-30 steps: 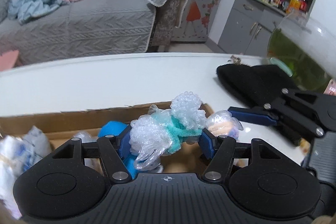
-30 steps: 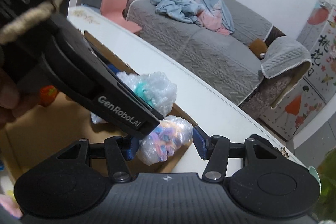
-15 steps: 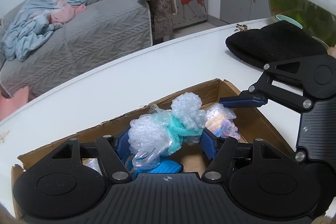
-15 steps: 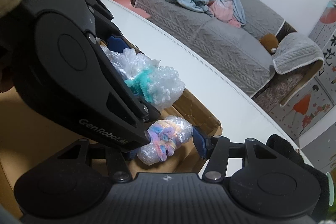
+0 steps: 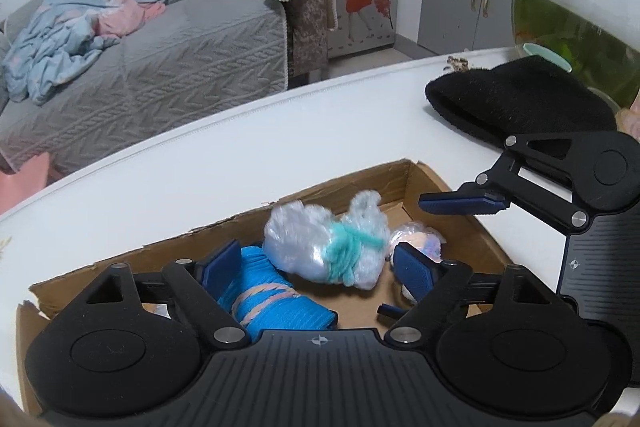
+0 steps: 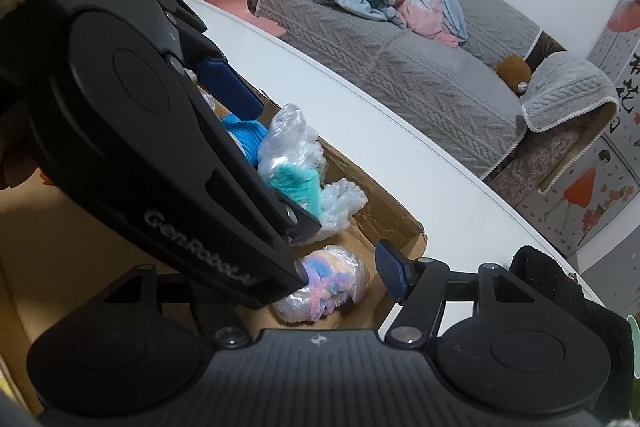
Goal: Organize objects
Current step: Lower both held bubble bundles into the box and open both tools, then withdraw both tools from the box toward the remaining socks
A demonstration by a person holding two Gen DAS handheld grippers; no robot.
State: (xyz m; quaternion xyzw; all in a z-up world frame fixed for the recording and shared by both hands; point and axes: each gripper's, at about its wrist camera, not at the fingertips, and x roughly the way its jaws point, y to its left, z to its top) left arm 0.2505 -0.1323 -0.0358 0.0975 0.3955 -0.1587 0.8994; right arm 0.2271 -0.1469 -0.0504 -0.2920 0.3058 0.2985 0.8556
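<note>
Left wrist view: the left gripper (image 5: 318, 263) hangs over a cardboard box (image 5: 408, 179), its blue pads spread wide, the jaws having just been opening. Between them, touching neither pad as far as can be seen, is a clear plastic bundle tied with teal yarn (image 5: 326, 247); the frame does not settle whether it rests on the things below. Under it, toward the left pad, lies a blue fabric roll (image 5: 268, 303) bound with pale pink cord. Just beyond the right pad, on the box floor near the far corner, sits a smaller clear bundle holding pastel yarn (image 5: 416, 241). The right gripper (image 6: 336, 279) enters from the right side above that corner; in the right wrist view its jaws stand parted, having just been opening, with the pastel bundle between them and a visible gap to the one blue pad that shows; the other pad is hidden behind the left gripper's body. The box stands on a white table (image 5: 240, 143). Farther right on the table lies a black fuzzy cloth (image 5: 520, 107), beside a glass bowl of greenish water (image 5: 576, 19). Beyond the table stands a grey sofa (image 5: 180, 43) with a crumpled blue and pink blanket (image 5: 76, 31).
</note>
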